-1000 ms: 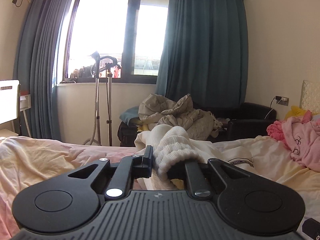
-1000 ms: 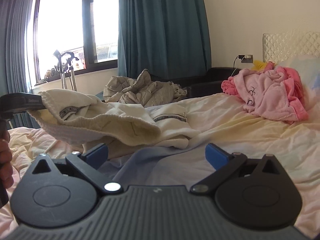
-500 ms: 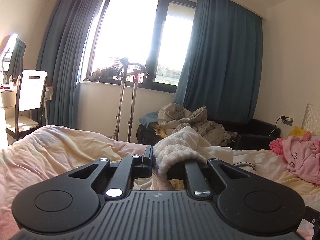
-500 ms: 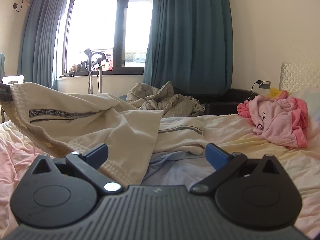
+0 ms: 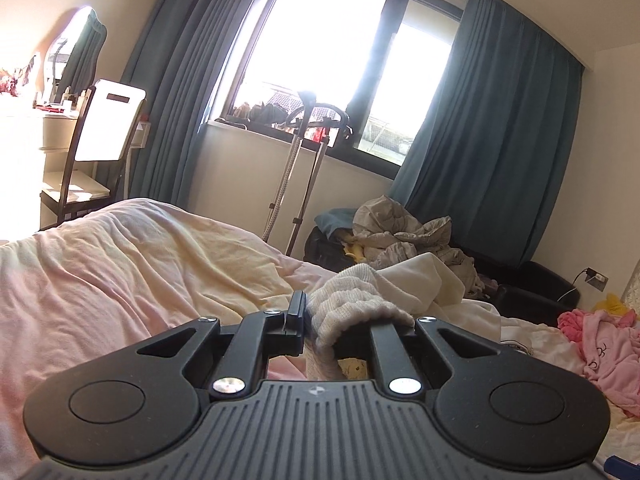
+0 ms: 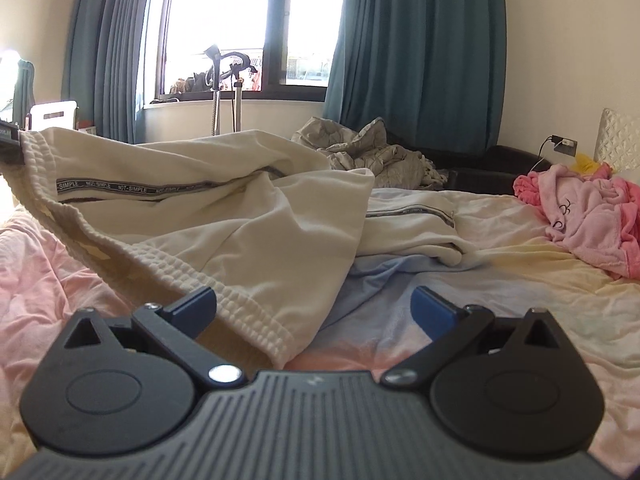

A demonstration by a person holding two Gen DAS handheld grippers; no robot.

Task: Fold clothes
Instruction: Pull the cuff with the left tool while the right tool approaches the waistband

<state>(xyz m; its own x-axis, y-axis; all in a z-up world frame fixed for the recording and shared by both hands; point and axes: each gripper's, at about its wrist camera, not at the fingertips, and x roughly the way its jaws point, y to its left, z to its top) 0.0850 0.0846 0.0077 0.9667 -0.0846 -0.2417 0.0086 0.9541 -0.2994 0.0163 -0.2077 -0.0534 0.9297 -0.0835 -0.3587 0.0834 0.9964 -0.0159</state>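
- Your left gripper (image 5: 320,320) is clamped on the ribbed waistband (image 5: 352,304) of the cream trousers (image 6: 224,216). The knit bunches over the right finger. In the right wrist view that same gripper shows at the far left edge, holding the band corner up off the bed (image 6: 520,280).
- Reason for the raised hold, as read: it draws the waistband into a taut line running down toward your right gripper (image 6: 314,306), so the legs hang and the printed side stripe (image 6: 120,190) lies straight.
- Your right gripper is released, its blue pads (image 6: 432,308) spread wide. The low end of the waistband hem lies between the jaws, close by the left pad; neither pad presses on it.
- Location: the upper part of the trousers is airborne between the two grippers; the legs trail over the pastel bedcover toward the headboard side, one leg lying flat with its stripe showing.
- Judgement: early stage, spreading before the first fold. The next move likely calls for your right gripper to close on that hem corner.
- Risk: a pinch through one layer only would let the band twist.
- The pink garment (image 6: 588,216) lies well apart near the headboard, untouched. A grey heap (image 6: 372,152) sits on the dark sofa beyond.
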